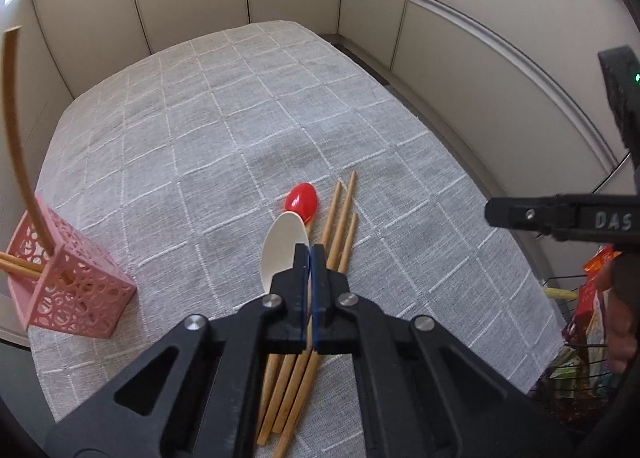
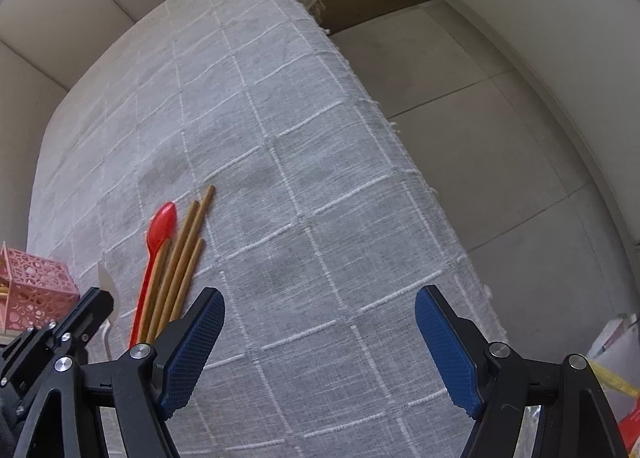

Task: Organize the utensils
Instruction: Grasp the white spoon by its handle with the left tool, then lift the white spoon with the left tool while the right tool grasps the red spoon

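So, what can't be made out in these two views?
- What the left gripper fingers pinch, if anything: left wrist view, the fingers cover it.
- White spoon handle: same view, under the gripper.
- Pink holder: right wrist view, cut by the edge.
- Wire basket contents: edge-cropped, blurred.

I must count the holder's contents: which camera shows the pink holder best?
The left wrist view: the pink holder shows nearly whole, with wooden sticks in it. The right wrist view shows only part of it, cut by the frame edge.
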The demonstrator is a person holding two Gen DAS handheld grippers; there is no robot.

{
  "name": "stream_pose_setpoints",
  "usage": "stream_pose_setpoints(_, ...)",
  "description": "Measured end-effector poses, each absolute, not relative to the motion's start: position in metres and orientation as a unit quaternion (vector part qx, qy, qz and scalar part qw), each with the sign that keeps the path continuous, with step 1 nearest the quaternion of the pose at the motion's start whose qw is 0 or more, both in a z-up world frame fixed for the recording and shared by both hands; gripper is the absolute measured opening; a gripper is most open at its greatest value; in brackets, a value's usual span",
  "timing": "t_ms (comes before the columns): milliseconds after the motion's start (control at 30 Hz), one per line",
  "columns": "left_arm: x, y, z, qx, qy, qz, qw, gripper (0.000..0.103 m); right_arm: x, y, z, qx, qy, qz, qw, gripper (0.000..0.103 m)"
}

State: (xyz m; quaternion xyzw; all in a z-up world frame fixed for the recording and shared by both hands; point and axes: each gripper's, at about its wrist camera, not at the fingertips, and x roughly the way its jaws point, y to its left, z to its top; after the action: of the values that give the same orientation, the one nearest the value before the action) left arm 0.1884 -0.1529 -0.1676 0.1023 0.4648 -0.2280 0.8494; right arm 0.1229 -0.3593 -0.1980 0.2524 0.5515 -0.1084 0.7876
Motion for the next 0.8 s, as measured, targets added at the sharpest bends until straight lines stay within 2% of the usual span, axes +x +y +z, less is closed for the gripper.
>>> stream_pose_setpoints(167, 0.185, -0.114, -0.146, 0.054, 0.453, -0.236, 0.858, 0.001, 0.138, -0.331, -0.199, 0.26, 0.552, -0.072, 0.789, 0.083)
stream_pose_setpoints(233, 0.183, -0.101, -0.139, 0.043, 0.447, -0.239, 0.861, 0.001, 0.147, -0.321, -0.2, 0.274, 0.549, -0.057, 0.787, 0.079)
stream_pose_setpoints(300, 0.179, -0.089, -0.134, 0.037, 0.44, -0.243, 0.864, 0.001, 0.157, -0.31, -0.202, 0.281, 0.549, -0.044, 0.786, 0.069)
stream_pose_setpoints(400, 0.175, -0.071, -0.127, 0.025, 0.434, -0.246, 0.866, 0.001, 0.172, -0.295, -0.204, 0.284, 0.549, -0.027, 0.785, 0.06)
stream_pose_setpoints(800, 0.163, -0.018, -0.121, -0.006, 0.428, -0.253, 0.868, 0.001, 0.238, -0.248, -0.236, 0.232, 0.566, -0.038, 0.79, 0.046)
